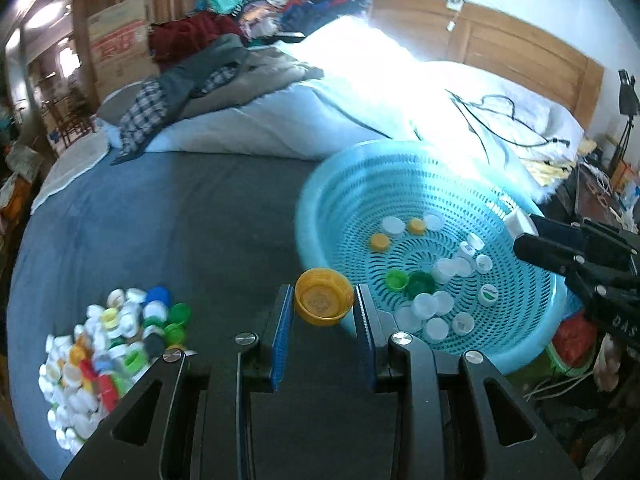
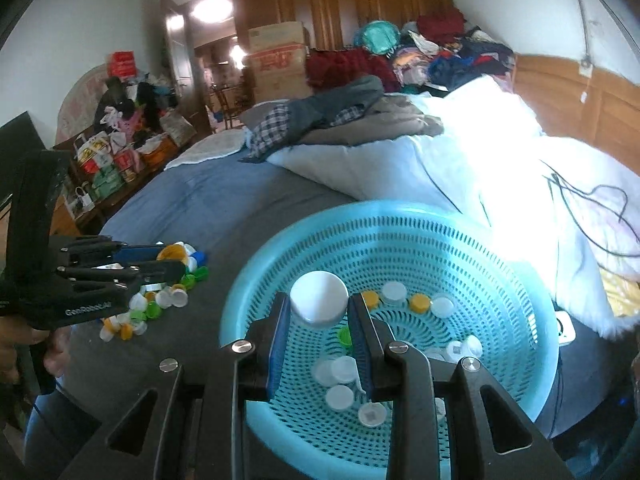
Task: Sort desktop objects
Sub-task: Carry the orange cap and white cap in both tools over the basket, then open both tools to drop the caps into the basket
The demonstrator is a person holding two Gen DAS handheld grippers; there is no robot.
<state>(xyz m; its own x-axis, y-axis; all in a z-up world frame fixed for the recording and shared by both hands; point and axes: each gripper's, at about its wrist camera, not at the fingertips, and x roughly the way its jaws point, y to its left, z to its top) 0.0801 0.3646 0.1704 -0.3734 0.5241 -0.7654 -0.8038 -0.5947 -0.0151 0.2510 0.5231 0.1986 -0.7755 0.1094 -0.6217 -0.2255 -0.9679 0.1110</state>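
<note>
Both tongs grip caps: left gripper (image 1: 324, 312) pinches a yellow cap (image 1: 323, 297) short of the basket (image 1: 320, 184); released early, it would miss.

Right gripper (image 2: 319, 312) clamps a white cap (image 2: 319, 297).

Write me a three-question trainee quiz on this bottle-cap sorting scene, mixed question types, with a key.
1. True or false: the left gripper is shut on a yellow cap.
2. What does the right gripper hold? A) a green cap B) a white cap C) nothing
3. Fill in: the right gripper's cap is above the turquoise ____, while the unsorted cap pile lies on the dark bed cover.

Key: 1 true; 2 B; 3 basket.
</note>
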